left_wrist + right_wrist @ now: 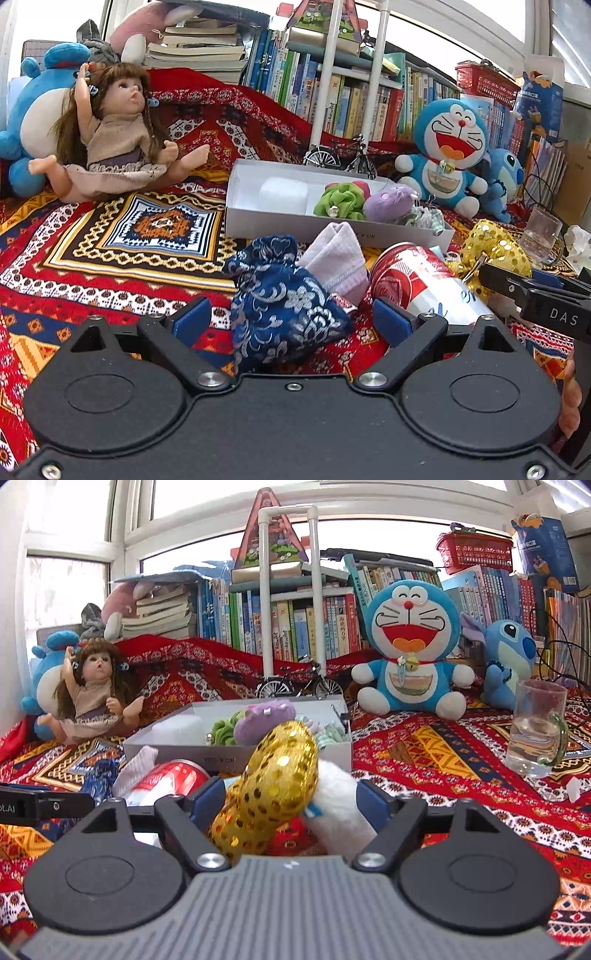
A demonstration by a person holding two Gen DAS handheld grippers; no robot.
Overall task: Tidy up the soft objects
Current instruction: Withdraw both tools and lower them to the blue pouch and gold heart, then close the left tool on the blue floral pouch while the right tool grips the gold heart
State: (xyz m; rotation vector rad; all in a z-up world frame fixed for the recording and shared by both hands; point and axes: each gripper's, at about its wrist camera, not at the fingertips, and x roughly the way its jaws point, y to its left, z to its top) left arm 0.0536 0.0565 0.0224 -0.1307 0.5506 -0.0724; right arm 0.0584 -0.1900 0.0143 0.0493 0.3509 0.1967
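A navy brocade pouch [284,306] lies on the patterned cloth between the open fingers of my left gripper [291,319]. A pale pink folded cloth [338,258] lies just behind it. A white box [258,221] beyond holds a white pad [282,194], a green scrunchie [338,201] and a purple plush [388,203]. In the right wrist view a gold sequin plush [273,786] and a white fluffy piece [340,805] sit between the open fingers of my right gripper [288,803]. The box [236,755] stands right behind.
A red can [417,284] lies beside the pouch, also in the right wrist view [166,781]. A glass mug with water [535,731] stands right. A doll [122,136], Doraemon plush [410,653], Stitch plush [509,661], a model bicycle [299,686] and books [295,624] line the back.
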